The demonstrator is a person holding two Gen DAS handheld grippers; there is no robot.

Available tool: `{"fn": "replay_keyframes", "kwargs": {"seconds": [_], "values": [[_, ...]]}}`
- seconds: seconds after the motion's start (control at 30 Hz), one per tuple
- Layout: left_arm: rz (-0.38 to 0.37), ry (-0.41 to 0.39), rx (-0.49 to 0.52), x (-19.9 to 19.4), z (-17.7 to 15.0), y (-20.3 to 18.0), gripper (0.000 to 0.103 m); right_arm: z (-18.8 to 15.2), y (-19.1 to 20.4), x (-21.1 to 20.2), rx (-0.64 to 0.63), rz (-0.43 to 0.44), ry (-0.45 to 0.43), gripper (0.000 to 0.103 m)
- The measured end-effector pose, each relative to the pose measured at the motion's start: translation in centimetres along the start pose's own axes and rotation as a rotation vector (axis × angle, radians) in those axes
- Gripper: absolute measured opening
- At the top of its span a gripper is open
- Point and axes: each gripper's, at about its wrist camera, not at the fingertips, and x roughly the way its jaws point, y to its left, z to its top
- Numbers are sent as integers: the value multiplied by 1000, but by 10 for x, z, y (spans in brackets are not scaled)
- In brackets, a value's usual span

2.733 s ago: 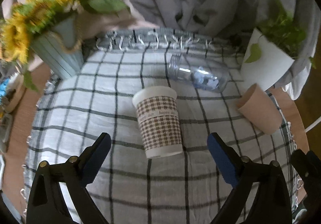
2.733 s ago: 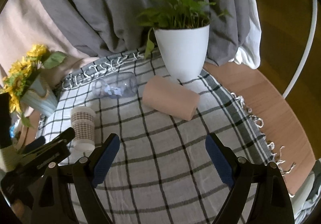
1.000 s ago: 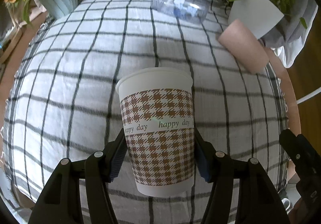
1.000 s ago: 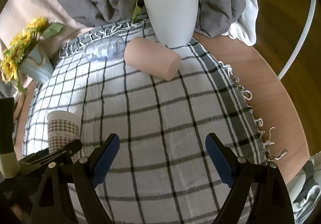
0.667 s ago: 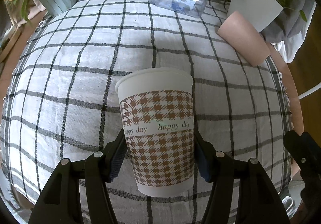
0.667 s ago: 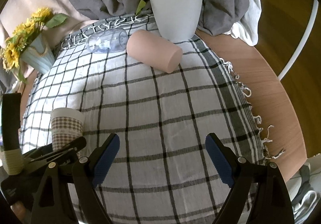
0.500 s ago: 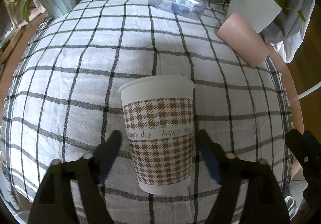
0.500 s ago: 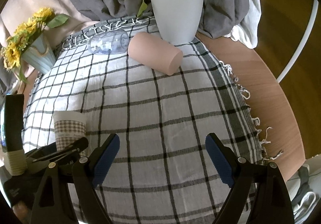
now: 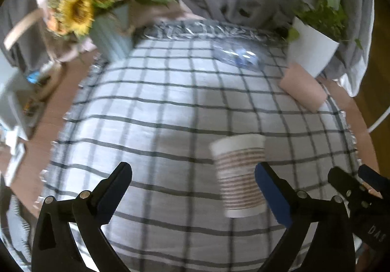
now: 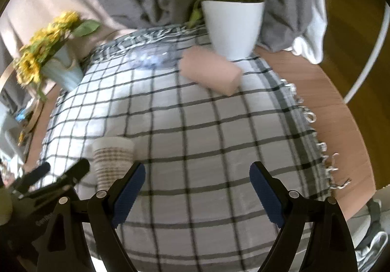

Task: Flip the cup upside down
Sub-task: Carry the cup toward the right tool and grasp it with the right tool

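Observation:
The houndstooth paper cup (image 9: 240, 177) stands on the checked tablecloth (image 9: 170, 113) with its wide end up, blurred by motion. My left gripper (image 9: 193, 189) is open and empty; the cup stands just inside its right finger. In the right wrist view the cup (image 10: 113, 160) is at the lower left, beside the left gripper's fingers (image 10: 61, 179). My right gripper (image 10: 197, 189) is open and empty, to the right of the cup.
A pink cup (image 9: 303, 88) and a clear plastic bottle (image 9: 238, 56) lie on their sides at the far right. A white plant pot (image 10: 232, 28) stands behind them. A sunflower vase (image 9: 111, 30) stands far left. The wooden table edge (image 10: 338, 111) shows right of the cloth.
My left gripper has opened and let go of the cup, then pulled back and swung left. The cup now stands free on the cloth. The right gripper has stayed open.

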Motion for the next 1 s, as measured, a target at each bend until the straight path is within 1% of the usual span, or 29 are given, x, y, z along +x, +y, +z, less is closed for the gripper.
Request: {"fn": "replay_keyframes", "kwargs": {"seconds": [0.13,0.37,0.67,0.83,0.97,1.0], "values": [[45,-7,-6,-5,-7,22,103,-9,24,7,-31,48,41,87],[60,39,-46,-1,-24,54,103,-23,61,18,-104,106,92,87],[87,110,-84,22,-42,76,103,-32,90,44,-162,111,157,87],[90,135,-85,32,-47,79,103,-36,92,56,-161,114,178,86],[90,143,-80,37,-48,78,103,-37,95,63,-172,124,175,79],[88,144,-79,38,-47,78,103,-37,96,65,-174,122,180,74]]}}
